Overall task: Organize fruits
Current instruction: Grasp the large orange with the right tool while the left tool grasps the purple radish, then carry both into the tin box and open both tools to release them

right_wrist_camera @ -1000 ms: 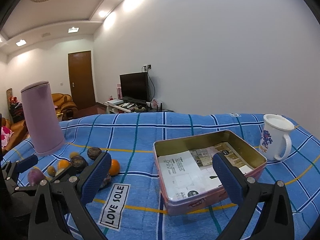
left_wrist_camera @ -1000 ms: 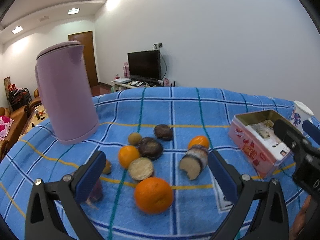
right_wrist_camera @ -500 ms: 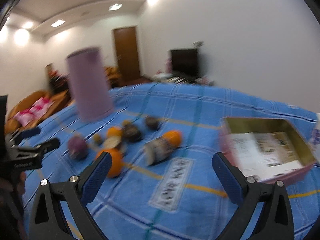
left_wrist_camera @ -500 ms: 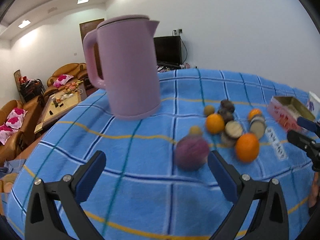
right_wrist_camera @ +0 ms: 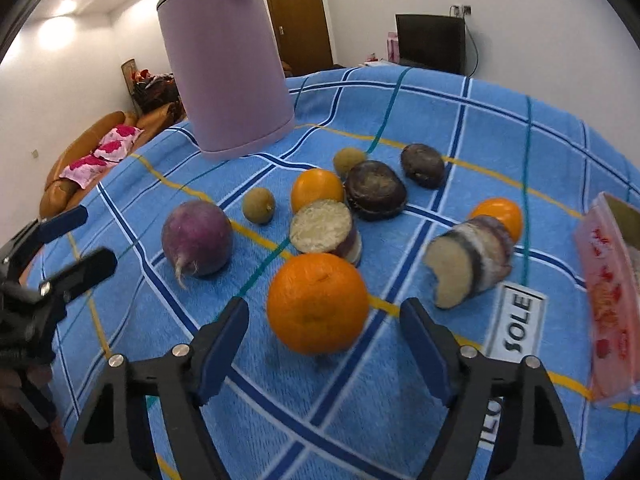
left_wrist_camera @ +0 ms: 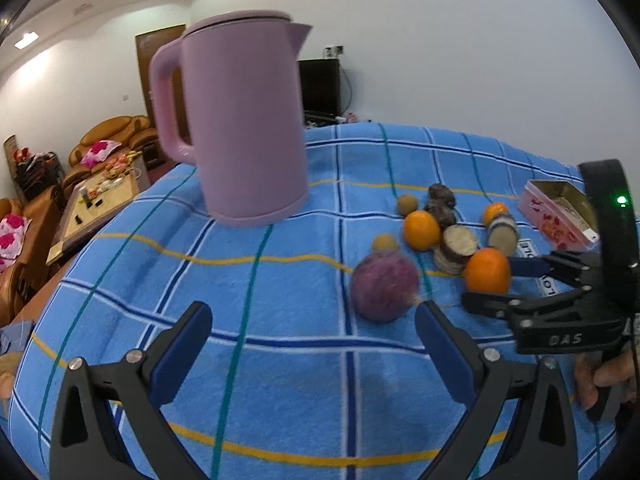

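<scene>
Blue checked worktop is filling both frames — pink tin, mid-right, is showing paper inside only in the left view. Right gripper jaws are closing around the big orange, not touching; left gripper jaws are gaping, released.

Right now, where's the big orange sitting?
In the right wrist view the big orange lies on the blue checked cloth, just ahead of the right gripper, whose jaws are closing. The cut-faced piece sits just behind it.

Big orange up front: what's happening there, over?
Right gripper closing around big orange, pads not touching. Left gripper open, empty, near purple radish. Nothing blocking.
</scene>
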Motion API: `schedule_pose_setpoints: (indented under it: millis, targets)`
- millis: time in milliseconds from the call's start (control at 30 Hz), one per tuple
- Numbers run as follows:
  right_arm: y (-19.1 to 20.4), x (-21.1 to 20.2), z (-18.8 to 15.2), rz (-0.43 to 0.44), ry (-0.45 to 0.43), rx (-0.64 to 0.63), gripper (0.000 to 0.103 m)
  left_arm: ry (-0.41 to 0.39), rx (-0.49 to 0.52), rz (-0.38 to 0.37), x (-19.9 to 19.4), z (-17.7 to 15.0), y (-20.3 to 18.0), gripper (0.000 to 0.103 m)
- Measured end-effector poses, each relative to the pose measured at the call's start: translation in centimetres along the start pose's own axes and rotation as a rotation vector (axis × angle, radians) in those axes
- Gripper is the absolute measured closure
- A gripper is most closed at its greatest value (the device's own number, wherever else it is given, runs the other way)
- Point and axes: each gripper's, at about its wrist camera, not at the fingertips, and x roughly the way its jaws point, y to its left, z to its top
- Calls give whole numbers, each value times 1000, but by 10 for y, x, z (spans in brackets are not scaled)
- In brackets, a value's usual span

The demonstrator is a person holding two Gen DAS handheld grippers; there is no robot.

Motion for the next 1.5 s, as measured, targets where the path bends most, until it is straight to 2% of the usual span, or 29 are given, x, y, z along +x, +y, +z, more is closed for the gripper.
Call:
schedule_pose_setpoints:
  millis: [33, 100, 167, 400, 567, 667, 733, 767, 800, 967, 1067, 1167, 1333, 1500]
  targets:
    - [-3, 2, 1, 9, 6, 4, 30, 1, 0, -7, 1, 2, -2, 0]
    - [-6, 4, 2, 22, 10, 8, 46, 6, 9, -21, 6, 7, -10, 0]
    - [-5, 4, 2, 23, 13, -10, 53, 11, 27, -28, 9, 11, -18, 0]
    - [-18, -11, -7, 58, -1, 21, 54, 86, 43, -49, 38, 19, -39, 1]
    - [-33, -37, -16, 50, -73, 37, 54, 150, 32, -42, 62, 18, -42, 10]
    - [-42, -54, -17, 11, -137, 33, 54, 185, 8, -44, 74, 15, -39, 21]
    - [-47, -63, -16, -15, -172, 30, 54, 210, -11, -63, 79, 13, -35, 37]
    - [-50, -67, -15, -23, -186, 28, 54, 209, -21, -77, 79, 13, -34, 41]
    - [-52, -70, -14, -31, -200, 27, 54, 202, -27, -88, 78, 13, -33, 47]
    - [-59, -81, -10, -58, -239, 29, 54, 191, -49, -84, 76, 12, -31, 48]
    - [-66, -89, -9, -80, -265, 35, 54, 139, -72, -78, 67, 15, -31, 48]
    - [-76, -101, -13, -146, -300, 19, 54, 85, -76, -94, 53, 22, -37, 48]
    - [-104, -121, -24, -282, -344, 19, 54, -11, -39, -132, 33, 37, -64, 48]
    - [-140, -135, -31, -352, -358, 78, 54, -53, 5, -194, 26, 52, -104, 48]
